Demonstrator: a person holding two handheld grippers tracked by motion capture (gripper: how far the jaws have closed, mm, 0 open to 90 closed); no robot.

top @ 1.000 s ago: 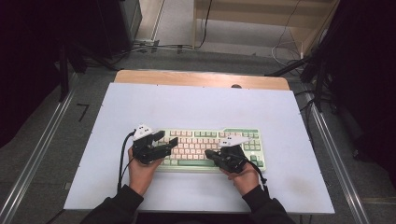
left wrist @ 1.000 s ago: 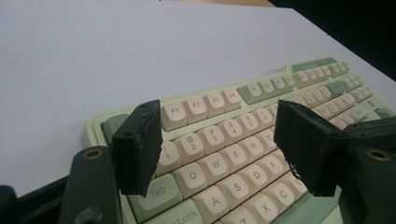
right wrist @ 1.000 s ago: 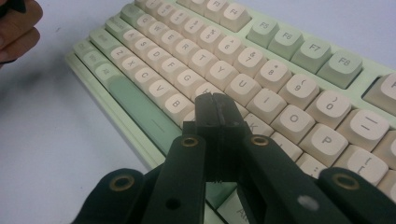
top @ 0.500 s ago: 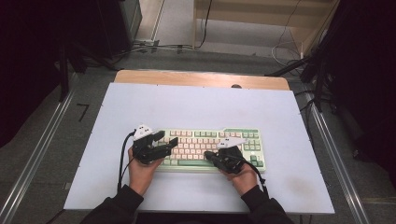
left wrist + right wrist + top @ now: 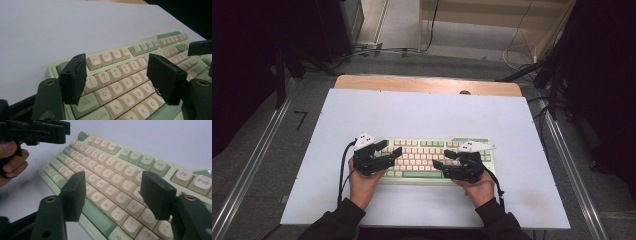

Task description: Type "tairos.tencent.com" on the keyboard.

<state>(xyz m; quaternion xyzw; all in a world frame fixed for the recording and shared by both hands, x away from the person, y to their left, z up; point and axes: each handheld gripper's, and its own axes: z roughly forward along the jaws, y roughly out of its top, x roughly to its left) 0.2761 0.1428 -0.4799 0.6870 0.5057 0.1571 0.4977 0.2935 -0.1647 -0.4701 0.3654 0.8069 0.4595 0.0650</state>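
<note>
Hovering both grippers over the keyboard (image 5: 439,159), at the table's (image 5: 427,112) 6 o'clock. Left gripper (image 5: 120,77) and right gripper (image 5: 113,195) gape wide, holding nothing. Risk: a descending jaw edge snags a keycap and pops it off, or skids the board.

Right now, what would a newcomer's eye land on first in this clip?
The pale green keyboard with cream keys, lying on the near half of the white table. A hand-held gripper hovers over each end of it, the left gripper and the right gripper, both with jaws open and pointing inward toward each other.
</note>
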